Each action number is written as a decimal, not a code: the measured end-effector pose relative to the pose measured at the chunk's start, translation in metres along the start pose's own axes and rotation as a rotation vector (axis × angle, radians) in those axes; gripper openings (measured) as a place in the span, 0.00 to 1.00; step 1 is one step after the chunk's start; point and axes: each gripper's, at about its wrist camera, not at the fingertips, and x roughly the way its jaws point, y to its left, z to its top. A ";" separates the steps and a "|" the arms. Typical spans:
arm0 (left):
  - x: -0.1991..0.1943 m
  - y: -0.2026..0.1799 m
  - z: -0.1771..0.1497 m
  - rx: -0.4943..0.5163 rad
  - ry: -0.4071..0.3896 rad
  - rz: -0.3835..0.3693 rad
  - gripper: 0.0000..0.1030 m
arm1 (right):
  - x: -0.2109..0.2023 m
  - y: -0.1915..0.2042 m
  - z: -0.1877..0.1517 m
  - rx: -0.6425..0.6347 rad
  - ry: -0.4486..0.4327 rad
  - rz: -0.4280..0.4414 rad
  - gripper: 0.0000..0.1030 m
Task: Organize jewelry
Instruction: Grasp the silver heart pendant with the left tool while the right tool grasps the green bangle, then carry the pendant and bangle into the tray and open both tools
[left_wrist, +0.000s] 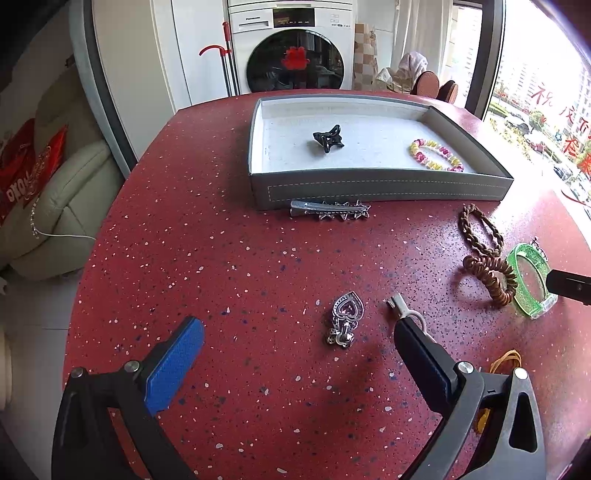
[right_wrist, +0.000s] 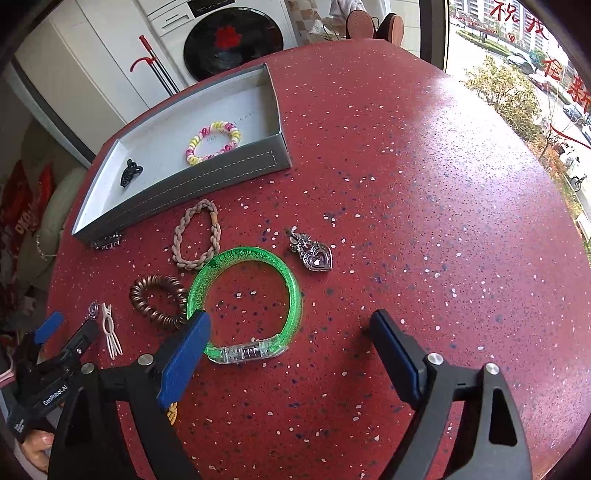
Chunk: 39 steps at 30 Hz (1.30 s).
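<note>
A grey tray (left_wrist: 369, 184) (right_wrist: 177, 195) holds a black claw clip (left_wrist: 328, 138) (right_wrist: 130, 172) and a pink-yellow coil band (left_wrist: 436, 155) (right_wrist: 213, 142). On the red table lie a heart brooch (left_wrist: 345, 319) (right_wrist: 314, 251), a silver star clip (left_wrist: 328, 211) (right_wrist: 106, 242), a braided band (left_wrist: 480, 230) (right_wrist: 195, 236), a brown coil band (left_wrist: 491, 278) (right_wrist: 157, 301), a green bangle (left_wrist: 530, 280) (right_wrist: 243, 306) and a white clip (left_wrist: 410, 312) (right_wrist: 110, 328). My left gripper (left_wrist: 295, 339) is open around the brooch. My right gripper (right_wrist: 290, 332) is open, low over the bangle.
A washing machine (left_wrist: 291, 48) and a mop stand behind the table. A sofa (left_wrist: 55, 199) is at the left, a window at the right. A yellow elastic (left_wrist: 506, 360) lies by my left gripper's right finger.
</note>
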 end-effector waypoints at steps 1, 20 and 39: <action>0.000 -0.002 0.000 0.008 -0.005 0.000 1.00 | 0.000 0.003 0.000 -0.016 -0.003 -0.016 0.81; -0.001 -0.026 -0.001 0.120 -0.015 -0.051 0.46 | 0.004 0.031 -0.006 -0.187 -0.012 -0.158 0.22; -0.016 0.006 0.007 -0.015 -0.013 -0.184 0.34 | -0.033 0.015 -0.003 -0.140 -0.098 -0.046 0.08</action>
